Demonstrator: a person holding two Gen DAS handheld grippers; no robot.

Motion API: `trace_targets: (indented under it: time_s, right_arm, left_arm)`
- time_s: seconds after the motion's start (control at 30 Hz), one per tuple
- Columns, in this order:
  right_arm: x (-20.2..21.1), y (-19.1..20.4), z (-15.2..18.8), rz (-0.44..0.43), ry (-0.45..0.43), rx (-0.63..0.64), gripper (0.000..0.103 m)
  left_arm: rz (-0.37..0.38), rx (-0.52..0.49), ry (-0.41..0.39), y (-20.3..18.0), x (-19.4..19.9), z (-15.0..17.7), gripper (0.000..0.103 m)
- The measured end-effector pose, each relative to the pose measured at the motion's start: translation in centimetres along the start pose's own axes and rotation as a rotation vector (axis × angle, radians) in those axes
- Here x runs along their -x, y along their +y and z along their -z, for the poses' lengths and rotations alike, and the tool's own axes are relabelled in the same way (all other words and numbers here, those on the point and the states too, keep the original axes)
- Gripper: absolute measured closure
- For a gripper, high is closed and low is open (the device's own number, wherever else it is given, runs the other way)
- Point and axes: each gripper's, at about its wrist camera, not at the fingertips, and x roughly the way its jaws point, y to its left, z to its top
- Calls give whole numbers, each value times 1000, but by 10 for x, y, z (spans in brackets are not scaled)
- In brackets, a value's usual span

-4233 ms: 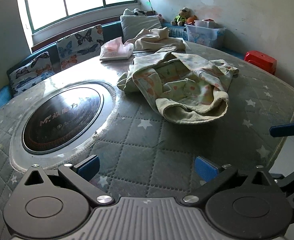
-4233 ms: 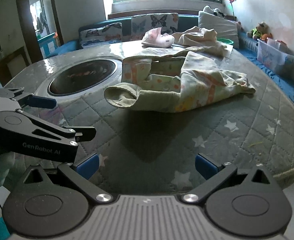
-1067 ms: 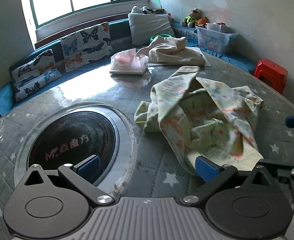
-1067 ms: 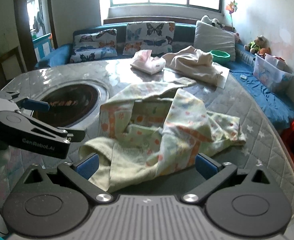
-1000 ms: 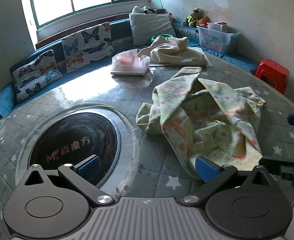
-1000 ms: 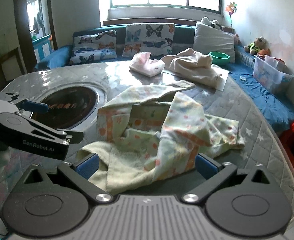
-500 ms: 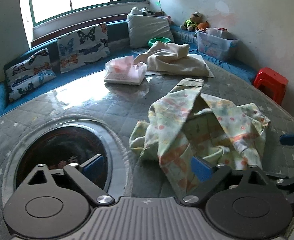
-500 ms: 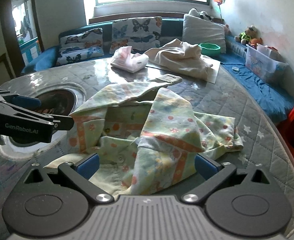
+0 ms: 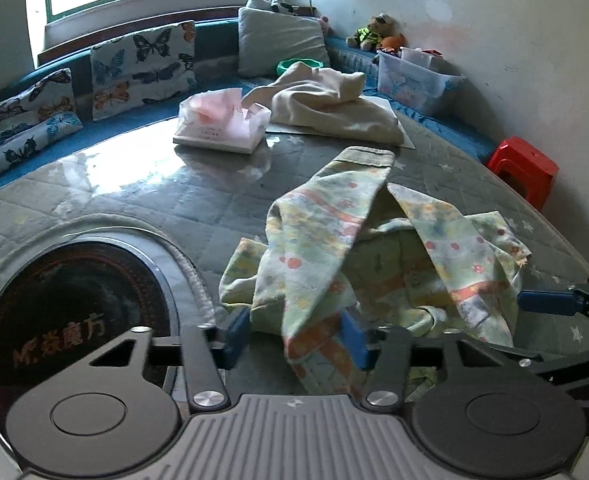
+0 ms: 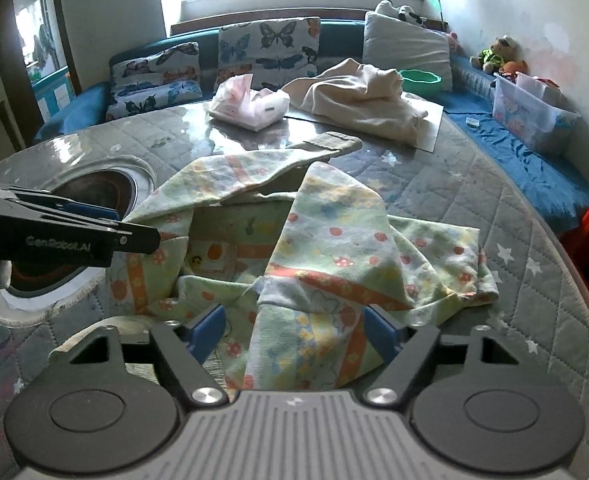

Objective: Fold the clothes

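Note:
A crumpled pale-green child's garment (image 9: 374, 248) with orange bands and red dots lies on the quilted round table (image 9: 198, 208). My left gripper (image 9: 296, 336) is low over the garment's near left edge. Its jaws are closing, a hanging fold sits between the blue pads (image 9: 236, 334), and they stand apart. In the right wrist view the same garment (image 10: 334, 232) fills the middle. My right gripper (image 10: 296, 332) is at its near hem, jaws closing around a raised fold with a gap still showing. The left gripper (image 10: 94, 224) reaches in from the left there.
A dark round cooktop (image 9: 70, 320) is set into the table at the left. A pink tissue pack (image 9: 222, 120) and a beige garment (image 9: 330, 104) lie at the far side. Cushions line the bench behind; a red stool (image 9: 522, 168) stands at the right.
Both grippers have moved forward and down onto the garment's near edge. Their jaws have narrowed from wide open, the left more than the right, and cloth now sits between the pads.

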Motion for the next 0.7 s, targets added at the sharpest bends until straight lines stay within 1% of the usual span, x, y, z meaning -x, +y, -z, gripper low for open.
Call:
trace_targets:
  time_s: [0.03, 0.07, 0.13, 0.17, 0.27, 0.3, 0.37, 0.43, 0.5, 0.57, 0.6, 0.63, 0.7]
  right_arm:
    - [0, 0, 0, 3, 0, 3, 35]
    - [0, 0, 0, 6, -1, 7, 41]
    - [-1, -2, 1, 11, 5, 7, 46]
    - [-2, -3, 1, 12, 9, 5, 51]
    - [-3, -5, 3, 15, 11, 1, 52]
    - [-3, -5, 3, 17, 11, 1, 52]
    - [-4, -5, 3, 18, 12, 2, 52]
    - [-5, -5, 4, 17, 15, 3, 52]
    - [-5, -4, 4, 14, 19, 7, 51]
    - [-5, -3, 5, 11, 20, 16, 50]
    - [-5, -2, 5, 11, 21, 21, 50]
    - [-5, -2, 5, 10, 21, 26, 50]
    - [-5, -1, 6, 9, 23, 35, 51]
  left_arm:
    - [9, -3, 2, -1, -1, 0, 79]
    - [17, -8, 5, -1, -1, 1, 81]
    - [17, -21, 2, -3, -1, 1, 82]
    - [17, -23, 1, -3, -1, 1, 82]
    - [17, -17, 4, -2, -1, 1, 80]
    - [14, -15, 6, -2, -2, 0, 79]
    - [8, -17, 7, -3, -2, 0, 72]
    - [2, -15, 12, -4, -3, -1, 54]
    - [-2, -10, 15, -4, -5, -1, 52]
    - [5, -13, 21, -4, -8, -2, 52]
    - [9, -15, 25, -4, -10, -2, 53]
    - [19, -16, 29, -4, -12, -2, 63]
    - [47, -8, 40, -3, -14, -1, 77]
